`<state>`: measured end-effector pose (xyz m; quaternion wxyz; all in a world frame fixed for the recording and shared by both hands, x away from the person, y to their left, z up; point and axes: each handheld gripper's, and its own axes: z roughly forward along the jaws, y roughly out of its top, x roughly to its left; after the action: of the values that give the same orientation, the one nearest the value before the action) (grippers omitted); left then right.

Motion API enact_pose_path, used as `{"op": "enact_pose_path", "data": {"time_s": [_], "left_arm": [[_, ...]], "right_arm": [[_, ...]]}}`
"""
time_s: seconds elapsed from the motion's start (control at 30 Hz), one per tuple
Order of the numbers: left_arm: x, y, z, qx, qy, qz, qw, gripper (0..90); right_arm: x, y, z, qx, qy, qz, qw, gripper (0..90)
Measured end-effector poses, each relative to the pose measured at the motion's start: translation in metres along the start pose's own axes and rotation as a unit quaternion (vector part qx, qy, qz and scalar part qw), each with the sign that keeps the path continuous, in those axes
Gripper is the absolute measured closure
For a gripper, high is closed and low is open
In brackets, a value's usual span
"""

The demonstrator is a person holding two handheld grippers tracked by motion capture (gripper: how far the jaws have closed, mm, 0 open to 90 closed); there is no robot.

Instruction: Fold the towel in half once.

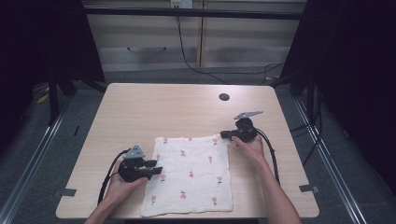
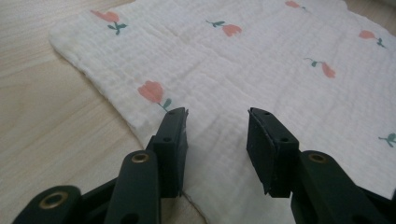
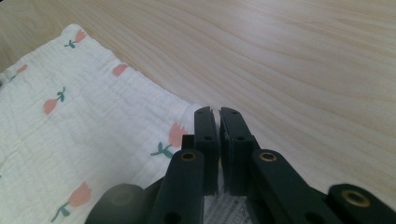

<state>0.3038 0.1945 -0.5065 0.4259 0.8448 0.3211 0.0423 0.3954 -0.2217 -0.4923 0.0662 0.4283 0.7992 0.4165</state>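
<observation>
A white muslin cloth (image 1: 191, 172) printed with pink tulips lies flat on the near half of the wooden table (image 1: 163, 105). My left gripper (image 1: 156, 166) hovers at the cloth's left edge. In the left gripper view the left gripper (image 2: 217, 116) stands open, its jaws wide apart just over the cloth (image 2: 261, 60), with nothing between them. My right gripper (image 1: 224, 135) is at the cloth's far right corner. In the right gripper view the right gripper (image 3: 218, 112) has its jaws pressed together at the edge of the cloth (image 3: 93, 121), with a strip of white fabric showing between them low down.
A dark round cable hole (image 1: 224, 97) sits in the tabletop at the back right. Bare wood stretches across the far half of the table. Cables (image 1: 268, 149) trail from both grippers toward the person. Dark frames and a cabinet stand beyond the table.
</observation>
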Motion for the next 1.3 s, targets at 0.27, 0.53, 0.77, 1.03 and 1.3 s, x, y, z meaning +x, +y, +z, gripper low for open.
{"op": "enact_pose_path", "data": {"time_s": [0.27, 0.53, 0.77, 1.03, 1.3], "left_arm": [[0.018, 0.016, -0.015, -0.008, 0.022, -0.033, 0.9992, 47.9], [0.059, 0.051, -0.004, -0.008, 0.032, -0.043, 0.9985, 53.7], [0.081, 0.057, 0.021, 0.004, 0.046, -0.065, 0.9968, 55.1], [0.082, 0.065, 0.040, 0.035, 0.061, -0.041, 0.9967, 59.5], [0.077, 0.063, 0.041, 0.038, 0.089, -0.001, 0.9953, 74.2]], "right_arm": [[0.002, 0.002, 0.001, -0.005, 0.001, -0.001, 1.0000, 86.7], [0.003, 0.004, 0.000, -0.010, 0.001, -0.005, 0.9999, 86.7], [0.005, 0.004, 0.001, -0.006, 0.004, -0.010, 0.9999, 86.7], [0.004, 0.003, 0.002, -0.005, 0.007, -0.007, 0.9999, 86.6], [0.003, 0.003, 0.001, -0.006, 0.007, -0.006, 0.9999, 86.5]]}}
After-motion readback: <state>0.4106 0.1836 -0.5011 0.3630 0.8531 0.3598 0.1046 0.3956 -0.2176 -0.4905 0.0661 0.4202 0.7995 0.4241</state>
